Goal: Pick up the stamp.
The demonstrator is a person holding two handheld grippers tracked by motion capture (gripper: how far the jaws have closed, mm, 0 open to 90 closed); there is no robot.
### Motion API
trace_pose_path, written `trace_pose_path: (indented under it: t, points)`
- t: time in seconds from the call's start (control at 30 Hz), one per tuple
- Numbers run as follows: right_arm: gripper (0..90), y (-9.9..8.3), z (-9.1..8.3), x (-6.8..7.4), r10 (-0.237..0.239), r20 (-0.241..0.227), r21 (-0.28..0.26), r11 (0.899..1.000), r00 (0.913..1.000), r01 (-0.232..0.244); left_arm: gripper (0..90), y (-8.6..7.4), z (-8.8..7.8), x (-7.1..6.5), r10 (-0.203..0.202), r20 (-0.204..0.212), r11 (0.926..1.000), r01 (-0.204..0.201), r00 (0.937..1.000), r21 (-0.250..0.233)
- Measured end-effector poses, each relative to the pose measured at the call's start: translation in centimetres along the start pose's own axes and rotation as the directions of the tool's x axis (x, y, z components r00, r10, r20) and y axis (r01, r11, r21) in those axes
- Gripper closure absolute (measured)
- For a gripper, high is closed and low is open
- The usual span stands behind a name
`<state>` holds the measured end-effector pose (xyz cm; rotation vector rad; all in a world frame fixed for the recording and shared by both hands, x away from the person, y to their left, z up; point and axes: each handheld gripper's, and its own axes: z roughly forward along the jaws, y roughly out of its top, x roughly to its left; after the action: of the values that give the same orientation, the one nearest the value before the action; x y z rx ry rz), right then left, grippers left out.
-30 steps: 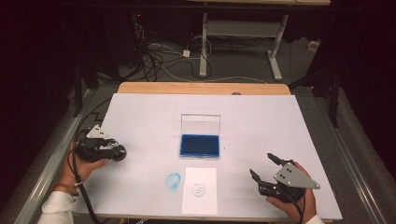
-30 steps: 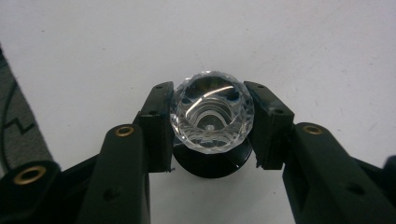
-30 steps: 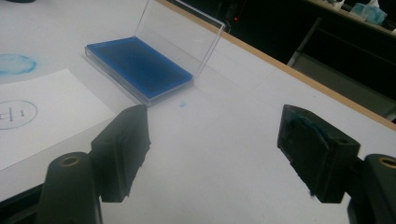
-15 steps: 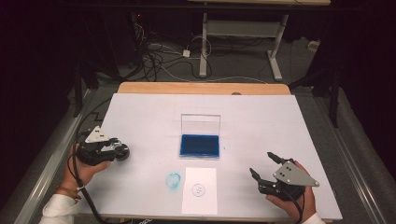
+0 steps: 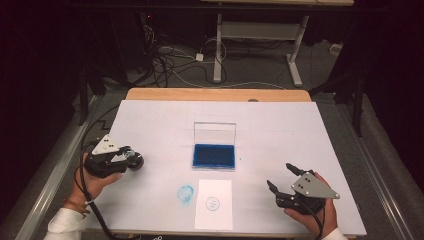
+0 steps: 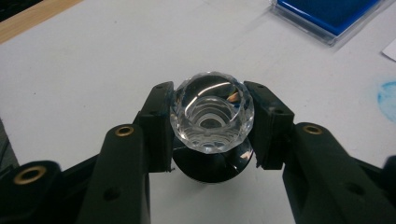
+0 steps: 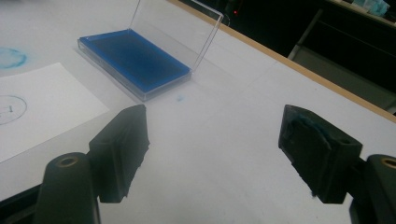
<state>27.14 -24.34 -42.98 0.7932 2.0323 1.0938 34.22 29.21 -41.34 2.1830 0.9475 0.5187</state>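
Note:
My left gripper (image 5: 131, 159) (image 6: 212, 122) is shut on a stamp (image 6: 212, 112) with a faceted clear knob and a black base, at the table's left side. A blue ink pad (image 5: 214, 155) (image 7: 133, 58) lies in its clear case at the table's middle, lid standing open. In front of it lies a white sheet (image 5: 214, 204) (image 7: 37, 107) printed with a circle. A round blue ink mark (image 5: 185, 193) (image 6: 388, 94) is on the table just left of the sheet. My right gripper (image 5: 283, 178) (image 7: 215, 151) rests open at the front right, nothing between its jaws.
The white table top (image 5: 280, 130) has a wooden strip (image 5: 215, 94) along its far edge. Behind it are cables (image 5: 165, 55) and a desk frame (image 5: 260, 35) on the floor. Metal rails (image 5: 47, 185) run along both sides of the table.
The left gripper has drifted slightly toward the front with the stamp. The right gripper has shifted a little forward and stays open.

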Motion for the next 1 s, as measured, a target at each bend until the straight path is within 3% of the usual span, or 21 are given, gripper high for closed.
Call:
trace_pose_path:
  t: [0.63, 1.0]
  points:
    - [24.4, -0.1, 0.2, 0.2, -0.006, -0.017, 0.013, 1.000, 0.9998, 0.007, 54.3, 2.3, 1.0, -2.0, 0.060, 0.031, 0.9978, -0.060, 0.9977, -0.030]
    - [23.9, -0.1, 0.4, 0.3, -0.009, -0.025, 0.023, 1.000, 0.9996, 0.010, 54.3, 3.6, 2.2, -3.6, 0.094, 0.093, 0.9940, -0.088, 0.9913, -0.065]
